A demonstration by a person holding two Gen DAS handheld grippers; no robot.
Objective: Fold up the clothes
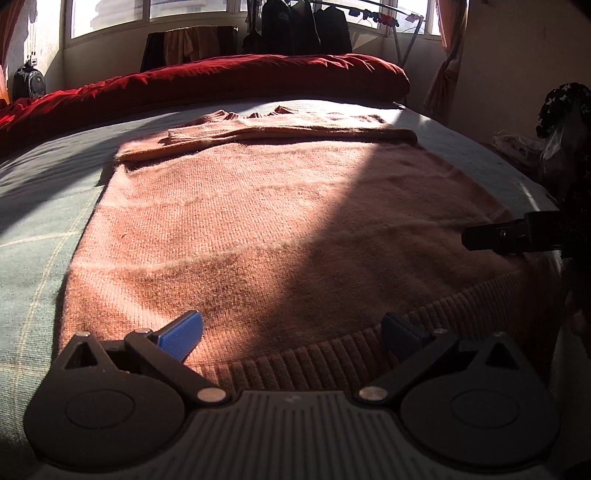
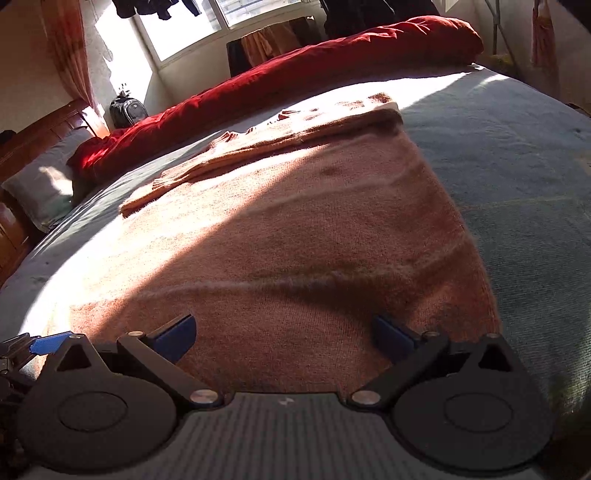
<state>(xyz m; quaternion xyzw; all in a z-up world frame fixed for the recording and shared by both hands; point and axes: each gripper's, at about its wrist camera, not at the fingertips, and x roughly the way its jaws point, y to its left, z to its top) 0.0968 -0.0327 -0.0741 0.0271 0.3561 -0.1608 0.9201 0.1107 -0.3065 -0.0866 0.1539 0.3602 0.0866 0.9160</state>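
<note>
A salmon-pink knit sweater (image 1: pixel 258 206) lies flat on the bed, both sleeves folded across its chest near the collar. Its ribbed hem (image 1: pixel 332 354) runs along the near edge. My left gripper (image 1: pixel 291 336) is open just above the hem, blue pads wide apart with nothing between them. In the right wrist view the same sweater (image 2: pixel 295 229) fills the middle, and my right gripper (image 2: pixel 284 332) is open low over the lower body of the sweater. The right gripper's black tip (image 1: pixel 495 236) shows at the right edge of the left wrist view; the left gripper's blue pad (image 2: pixel 48 343) shows at the far left.
The sweater rests on a grey-green checked bedsheet (image 1: pixel 40 221). A rolled red duvet (image 1: pixel 221 81) lies along the far side. Behind it are windows and hanging dark clothes (image 1: pixel 303 26). A wooden headboard (image 2: pixel 40 136) and pillow (image 2: pixel 40 184) are at the left.
</note>
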